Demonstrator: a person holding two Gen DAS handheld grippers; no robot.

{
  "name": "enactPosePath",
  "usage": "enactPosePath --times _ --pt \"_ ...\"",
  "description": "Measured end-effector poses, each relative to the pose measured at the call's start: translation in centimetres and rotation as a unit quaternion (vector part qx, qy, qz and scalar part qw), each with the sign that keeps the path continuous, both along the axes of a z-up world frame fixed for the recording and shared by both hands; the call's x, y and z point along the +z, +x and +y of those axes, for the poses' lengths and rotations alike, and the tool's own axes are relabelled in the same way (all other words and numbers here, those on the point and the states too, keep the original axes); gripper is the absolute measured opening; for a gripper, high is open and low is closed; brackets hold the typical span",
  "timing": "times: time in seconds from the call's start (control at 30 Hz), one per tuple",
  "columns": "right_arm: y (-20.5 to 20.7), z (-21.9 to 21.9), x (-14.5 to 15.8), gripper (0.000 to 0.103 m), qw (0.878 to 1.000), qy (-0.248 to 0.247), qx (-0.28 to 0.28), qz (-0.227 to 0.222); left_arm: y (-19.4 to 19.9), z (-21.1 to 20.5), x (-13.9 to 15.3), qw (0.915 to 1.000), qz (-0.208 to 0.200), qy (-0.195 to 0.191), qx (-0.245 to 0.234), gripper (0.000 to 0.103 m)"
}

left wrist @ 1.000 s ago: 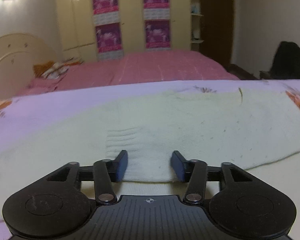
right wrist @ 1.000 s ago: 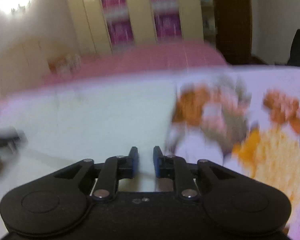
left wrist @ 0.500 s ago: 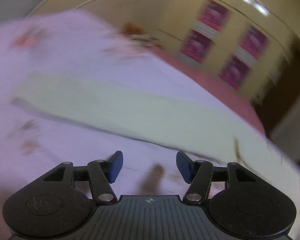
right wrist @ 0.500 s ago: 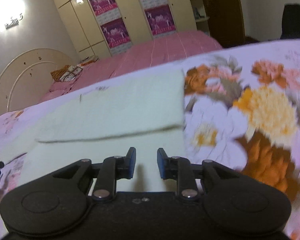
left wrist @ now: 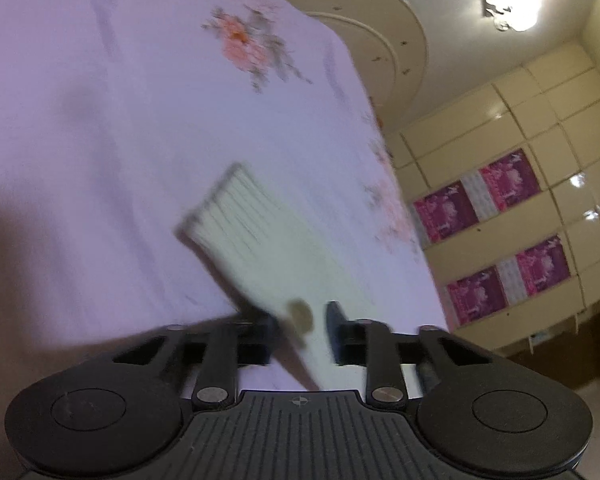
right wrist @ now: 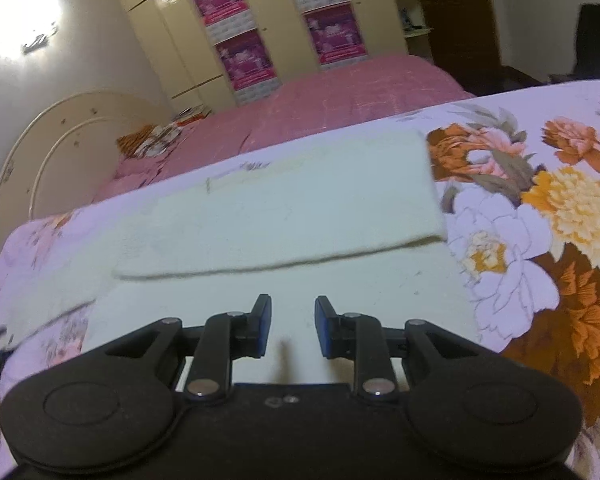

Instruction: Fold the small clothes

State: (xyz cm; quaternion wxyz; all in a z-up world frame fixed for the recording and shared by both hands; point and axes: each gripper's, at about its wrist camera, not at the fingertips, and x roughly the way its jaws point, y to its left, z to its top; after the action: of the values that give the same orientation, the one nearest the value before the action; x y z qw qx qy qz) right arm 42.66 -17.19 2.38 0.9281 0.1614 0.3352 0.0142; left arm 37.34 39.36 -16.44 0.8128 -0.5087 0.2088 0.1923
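A cream knit garment (right wrist: 284, 208) lies on the floral bedsheet (right wrist: 548, 216), its far part folded over the near part. My right gripper (right wrist: 290, 326) is open and empty, just above the garment's near edge. In the tilted left wrist view a long cream sleeve (left wrist: 268, 248) with a ribbed cuff stretches across the lilac sheet (left wrist: 100, 100). My left gripper (left wrist: 300, 332) is open, its fingers either side of the sleeve's near part, with nothing held.
A pink bed (right wrist: 340, 100) lies beyond, with a cream rounded headboard (right wrist: 72, 136) at left. Cream wardrobes with purple posters (right wrist: 244, 52) line the back wall. A dark chair (right wrist: 596, 40) stands at right. A wall lamp (left wrist: 508, 4) glares.
The left gripper has let go of the garment's edge, swung left and rolled, and now looks along the sleeve. The right gripper has opened wider and pulled back from the folded garment.
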Motion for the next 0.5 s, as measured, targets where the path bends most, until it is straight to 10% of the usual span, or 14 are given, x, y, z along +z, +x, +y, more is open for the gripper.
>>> enactPosePath --times 0.13,0.27,0.5 --pt "0.3 -1.1 0.4 0.025 1.000 0.009 -0.027 -0.001 1.3 2.3 0.5 0.9999 0.010 0.009 -0.001 0.003" --pt "0.0 -1.5 0.6 0.025 0.999 0.012 -0.037 -0.002 1.3 1.9 6.3 0.9948 -0.085 0.057 -0.001 0.003" --pt "-1.1 -3.1 -0.3 0.025 0.998 0.024 -0.052 0.002 8.8 -5.2 10.6 0.9785 -0.064 0.142 -0.135 0.003"
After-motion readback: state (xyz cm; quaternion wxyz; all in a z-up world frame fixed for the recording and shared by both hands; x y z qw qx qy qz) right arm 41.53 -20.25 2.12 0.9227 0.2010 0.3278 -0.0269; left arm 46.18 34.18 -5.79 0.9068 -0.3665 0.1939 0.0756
